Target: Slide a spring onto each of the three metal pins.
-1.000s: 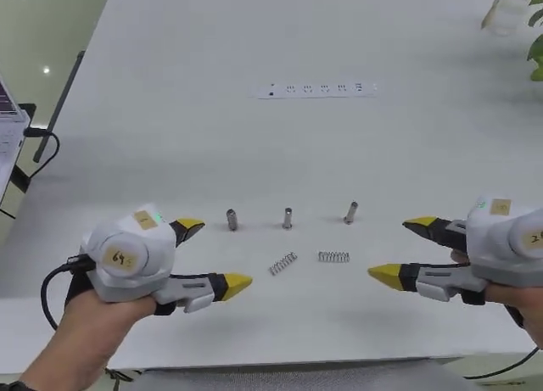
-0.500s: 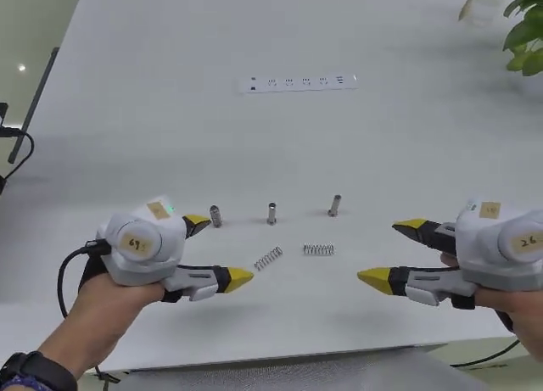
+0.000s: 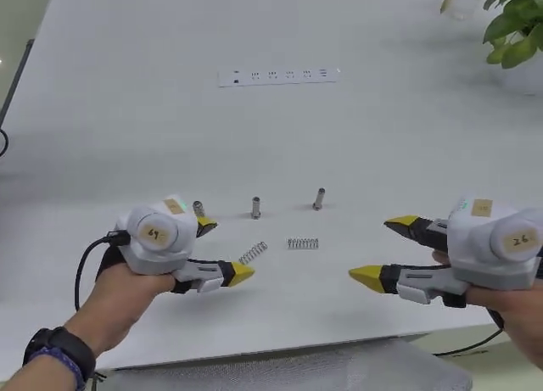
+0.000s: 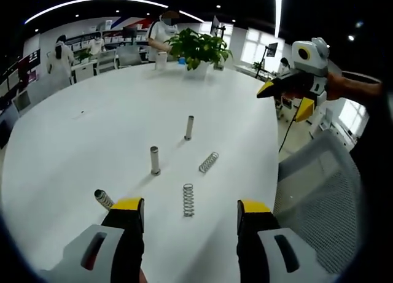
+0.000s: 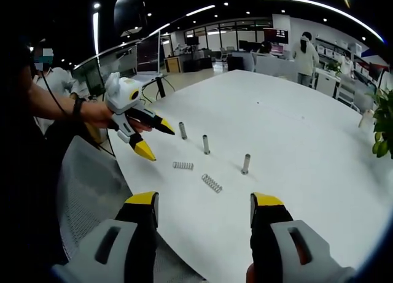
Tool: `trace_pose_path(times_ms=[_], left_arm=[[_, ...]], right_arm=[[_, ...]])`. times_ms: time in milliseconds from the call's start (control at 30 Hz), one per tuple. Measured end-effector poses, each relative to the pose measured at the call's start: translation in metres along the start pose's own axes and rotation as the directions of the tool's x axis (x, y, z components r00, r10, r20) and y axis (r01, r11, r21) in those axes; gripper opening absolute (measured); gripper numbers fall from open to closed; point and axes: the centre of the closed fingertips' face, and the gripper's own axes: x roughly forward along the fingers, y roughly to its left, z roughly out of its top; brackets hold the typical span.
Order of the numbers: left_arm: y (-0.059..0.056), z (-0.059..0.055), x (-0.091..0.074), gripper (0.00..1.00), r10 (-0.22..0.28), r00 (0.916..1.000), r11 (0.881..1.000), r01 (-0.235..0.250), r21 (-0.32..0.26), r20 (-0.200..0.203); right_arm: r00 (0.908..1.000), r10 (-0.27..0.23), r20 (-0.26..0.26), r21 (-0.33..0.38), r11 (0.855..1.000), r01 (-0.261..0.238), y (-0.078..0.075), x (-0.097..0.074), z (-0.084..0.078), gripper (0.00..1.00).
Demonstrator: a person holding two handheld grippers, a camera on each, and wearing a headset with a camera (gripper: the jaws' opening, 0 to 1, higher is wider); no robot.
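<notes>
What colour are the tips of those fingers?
Bright yellow; the fingers show it best in the head view.

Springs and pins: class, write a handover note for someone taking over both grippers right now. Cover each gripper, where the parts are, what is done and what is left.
Grippers: left gripper has open, empty jaws beside the left spring; right gripper has open, empty jaws, off to the right of the parts.
Things: left pin, middle pin and right pin stand in a row on the table; the right spring lies loose in front of them.
Done: the left pin appears to carry a spring already.
Left: slide both loose springs onto the middle pin and right pin.
</notes>
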Motion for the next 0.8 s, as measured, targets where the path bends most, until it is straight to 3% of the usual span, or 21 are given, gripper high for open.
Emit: trace_pose_path(times_ms=[600, 800], left_arm=[[0.0, -0.03, 0.035, 0.39, -0.015, 0.9967, 1.0, 0.013, -0.016, -0.08], [-0.001, -0.034, 0.042, 0.3, -0.014, 0.9958, 1.0, 0.012, -0.023, -0.09]], right_arm=[[1.0, -0.002, -0.009, 0.004, 1.0, 0.002, 0.001, -0.003, -0.004, 0.59], [1.0, 0.001, -0.008, 0.006, 1.0, -0.001, 0.002, -0.003, -0.003, 0.61]])
